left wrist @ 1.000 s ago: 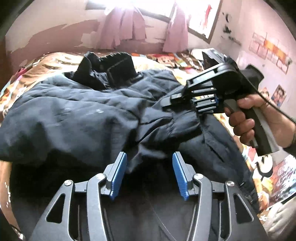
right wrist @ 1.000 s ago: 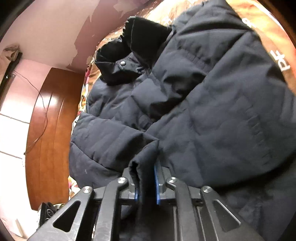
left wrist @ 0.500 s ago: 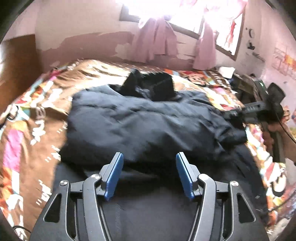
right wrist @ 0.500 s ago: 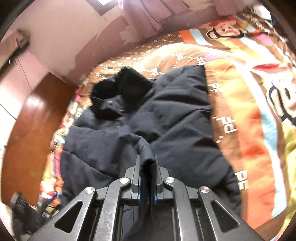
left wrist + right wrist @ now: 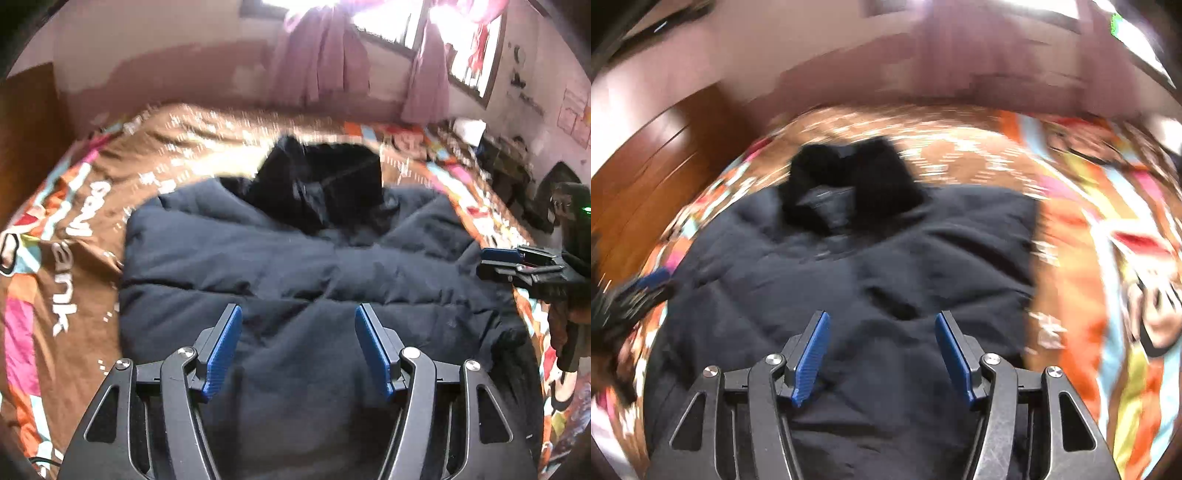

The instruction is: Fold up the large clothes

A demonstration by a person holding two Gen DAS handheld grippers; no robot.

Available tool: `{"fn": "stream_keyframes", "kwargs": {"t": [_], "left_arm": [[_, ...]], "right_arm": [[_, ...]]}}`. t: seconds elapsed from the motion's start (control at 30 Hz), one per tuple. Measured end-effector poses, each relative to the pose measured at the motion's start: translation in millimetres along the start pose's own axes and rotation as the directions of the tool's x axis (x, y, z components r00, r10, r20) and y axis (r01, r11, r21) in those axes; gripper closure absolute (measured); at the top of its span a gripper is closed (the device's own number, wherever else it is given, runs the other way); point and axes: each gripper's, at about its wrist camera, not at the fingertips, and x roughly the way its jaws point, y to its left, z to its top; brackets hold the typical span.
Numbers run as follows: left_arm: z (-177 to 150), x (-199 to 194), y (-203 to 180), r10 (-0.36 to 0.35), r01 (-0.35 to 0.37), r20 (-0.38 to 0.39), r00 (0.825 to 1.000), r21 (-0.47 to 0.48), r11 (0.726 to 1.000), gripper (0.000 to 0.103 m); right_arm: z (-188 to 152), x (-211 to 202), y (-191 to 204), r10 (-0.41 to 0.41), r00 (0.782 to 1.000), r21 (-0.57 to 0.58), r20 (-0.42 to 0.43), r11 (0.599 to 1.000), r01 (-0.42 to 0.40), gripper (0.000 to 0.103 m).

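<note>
Across the patterned bedspread [image 5: 92,266] lies the dark puffer jacket [image 5: 295,280], sleeves now folded in. The right gripper [image 5: 882,354] has just released its sleeve, jaws opening and empty; the left gripper [image 5: 299,350], also opening, holds nothing, so the bottom-up fold likely comes next.

Daylit room, blown-out window [image 5: 388,14], heavy fisheye.
Glare whitens the upper wall; the right wrist view is motion-smeared, edges bend into dark corners.
</note>
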Motion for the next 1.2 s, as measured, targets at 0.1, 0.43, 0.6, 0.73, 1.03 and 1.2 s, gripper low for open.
{"fn": "stream_keyframes", "kwargs": {"t": [0.1, 0.43, 0.6, 0.73, 1.03, 1.2], "left_arm": [[-12, 18, 2, 0.019, -0.018, -0.058, 0.998, 0.015, 1.0, 0.046], [-45, 46, -8, 0.125, -0.111, -0.077, 0.989, 0.158, 0.981, 0.045], [-47, 56, -8, 0.132, -0.113, -0.097, 0.986, 0.175, 0.978, 0.045], [-45, 61, -9, 0.141, -0.121, -0.108, 0.984, 0.179, 0.976, 0.045], [-48, 55, -6, 0.128, -0.116, -0.055, 0.99, 0.173, 0.978, 0.045], [-38, 38, -2, 0.09, -0.086, -0.026, 0.996, 0.113, 0.99, 0.045]], "right_arm": [[-6, 22, 25, 0.038, 0.997, -0.095, -0.069, 0.994, -0.045, 0.046], [-37, 87, 40, -0.017, 0.986, -0.233, -0.168, 0.972, -0.023, 0.045], [-36, 93, 37, 0.02, 0.986, -0.24, -0.168, 0.969, -0.061, 0.045], [-36, 95, 35, 0.045, 0.986, -0.241, -0.158, 0.967, -0.082, 0.045], [-42, 90, 34, 0.062, 0.991, -0.241, -0.114, 0.966, -0.089, 0.042], [-41, 78, 33, 0.081, 0.994, -0.203, -0.076, 0.975, -0.095, 0.032]]}}
